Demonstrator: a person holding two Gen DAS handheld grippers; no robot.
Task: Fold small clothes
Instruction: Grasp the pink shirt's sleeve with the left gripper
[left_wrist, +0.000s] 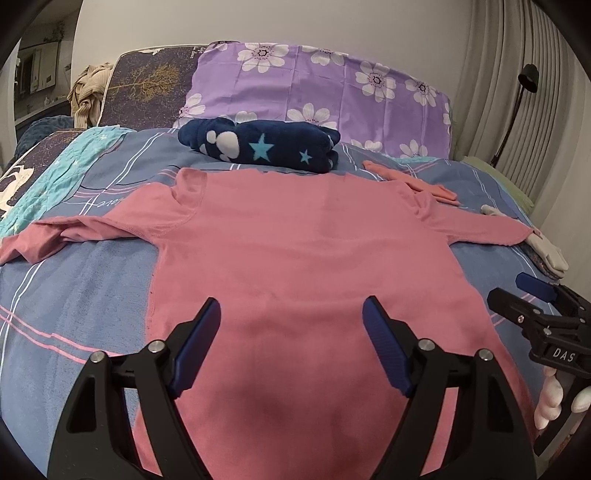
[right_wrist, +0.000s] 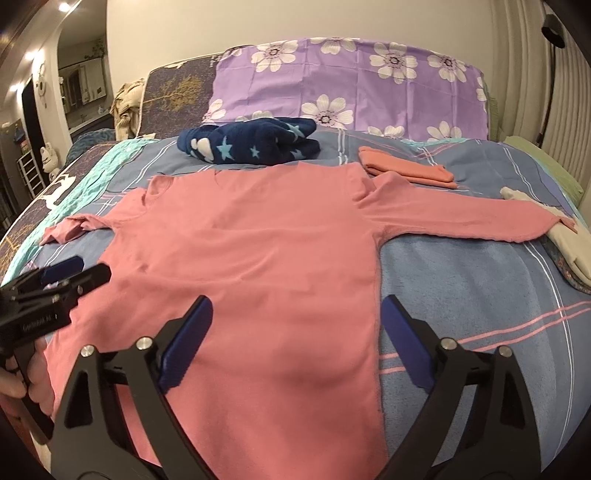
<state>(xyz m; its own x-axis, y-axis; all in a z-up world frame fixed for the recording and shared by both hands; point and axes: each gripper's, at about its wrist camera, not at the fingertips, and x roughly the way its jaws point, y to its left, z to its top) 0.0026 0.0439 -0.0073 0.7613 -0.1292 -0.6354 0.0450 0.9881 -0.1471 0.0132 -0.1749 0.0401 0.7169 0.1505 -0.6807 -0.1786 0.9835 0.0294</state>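
Observation:
A pink long-sleeved shirt (left_wrist: 295, 251) lies flat on the bed, sleeves spread to both sides; it also shows in the right wrist view (right_wrist: 251, 251). My left gripper (left_wrist: 291, 314) is open and empty, hovering over the shirt's lower middle. My right gripper (right_wrist: 297, 314) is open and empty over the shirt's lower right edge. The right gripper also shows in the left wrist view (left_wrist: 524, 295) at the right. The left gripper shows in the right wrist view (right_wrist: 74, 273) at the left.
A folded navy star blanket (left_wrist: 258, 147) lies beyond the shirt's collar. A folded salmon garment (right_wrist: 406, 166) and a cream garment (right_wrist: 569, 240) lie to the right. A purple flowered pillow (left_wrist: 317, 88) stands at the headboard. The blue plaid bedcover (right_wrist: 480, 280) shows around the shirt.

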